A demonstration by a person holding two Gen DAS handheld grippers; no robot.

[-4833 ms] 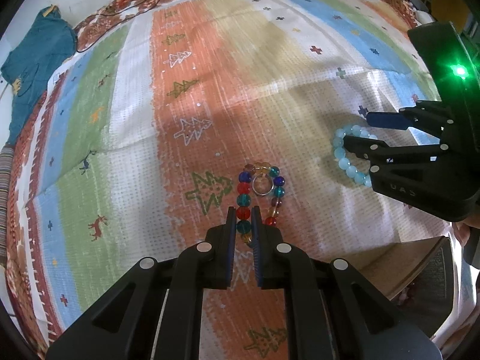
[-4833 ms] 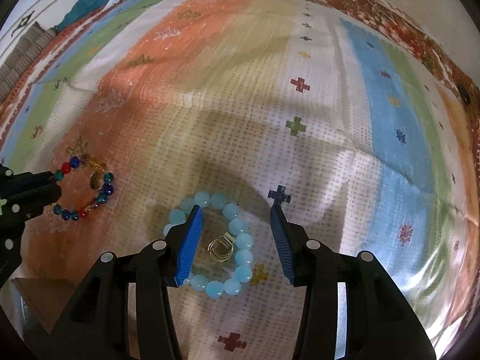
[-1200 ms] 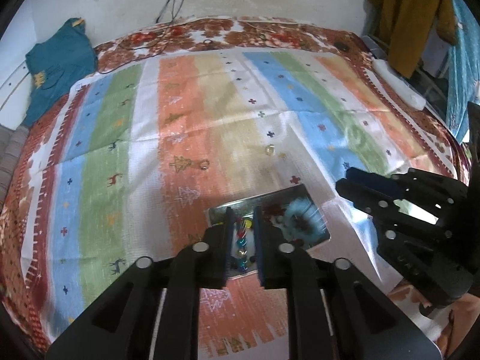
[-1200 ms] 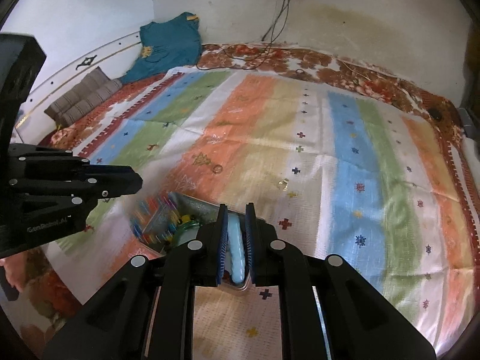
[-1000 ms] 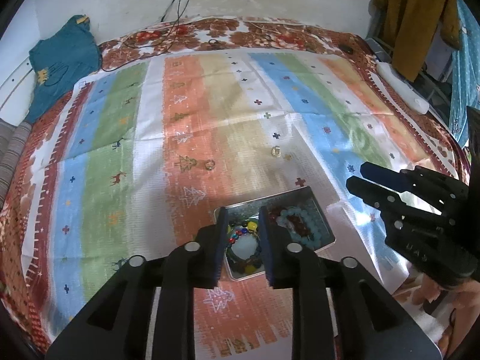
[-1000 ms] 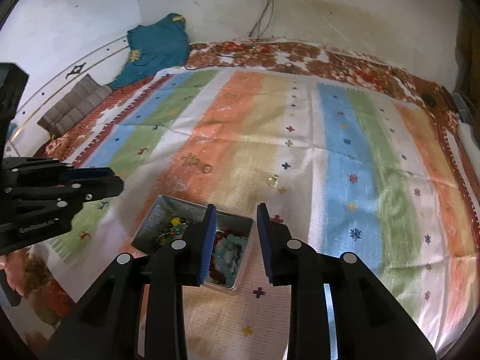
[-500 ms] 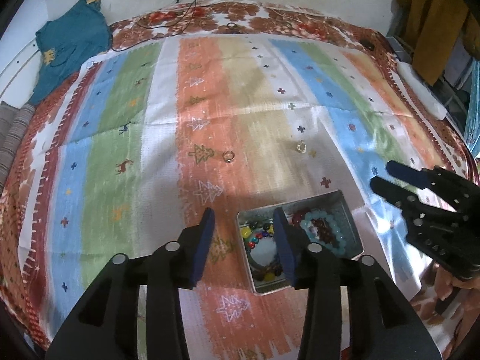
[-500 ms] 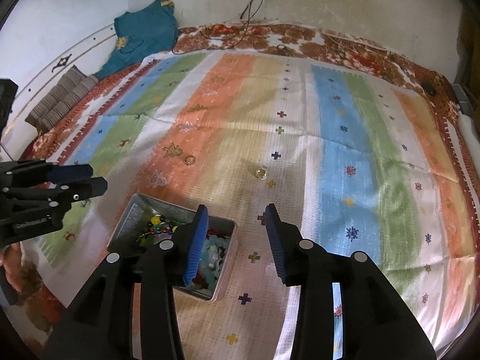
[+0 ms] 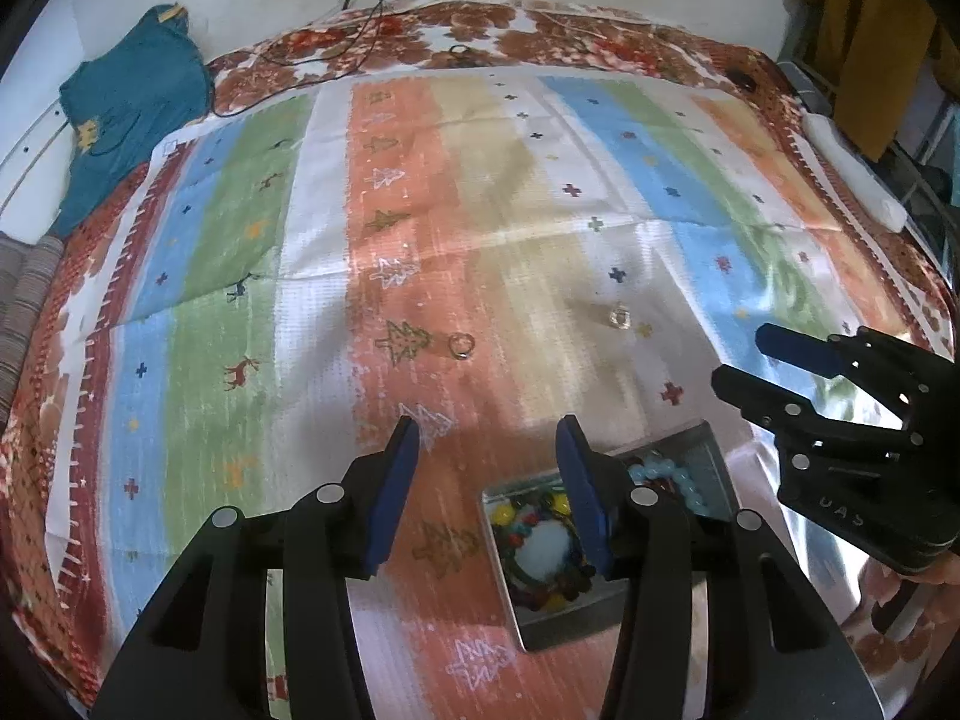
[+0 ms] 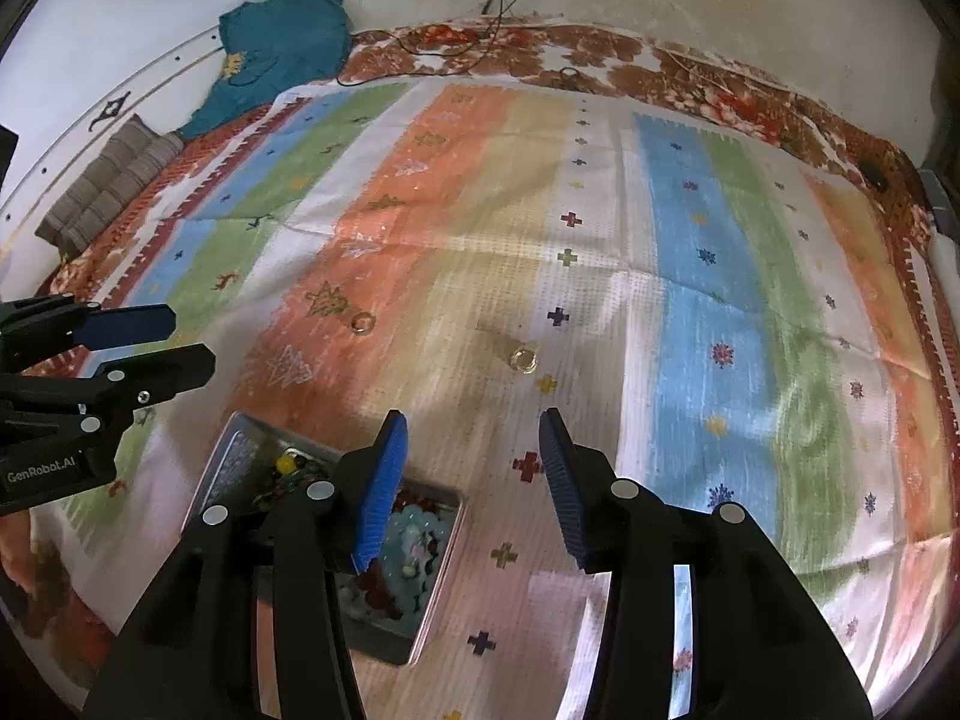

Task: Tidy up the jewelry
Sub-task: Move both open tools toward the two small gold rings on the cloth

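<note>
A coarsely woven striped cloth [image 9: 540, 228], banded in orange, tan, white, blue and green and dotted with small crosses and tree figures, is spread flat over a brown floral bedcover [image 9: 480, 42]. A shallow rectangular metal tin [image 9: 504, 588] with dull grey walls is seen near the cloth's front edge; within it a bracelet of glossy multicoloured round beads [image 9: 528, 516] is coiled in the left part and a bracelet of pale turquoise beads [image 9: 666, 471] lies in the right part, with dark red beads beside it. Two small rings are left on the cloth well beyond the tin: a thin silvery ring [image 9: 461, 344] on the orange band beside a tree figure, and a gold-toned ring [image 10: 524, 358] on the tan band. A second or so ago each bracelet was clamped in its own gripper above the tin; both are now lying in the tin. The left gripper [image 9: 486, 468] is seen with its blue ribbed pads parted and nothing between them, its jaws having just been opening above the bare cloth at the tin's left edge. The right gripper [image 10: 471, 462] is likewise released and empty, its jaws having just been opening, with one pad over the tin's right end and the other over the cloth
</note>
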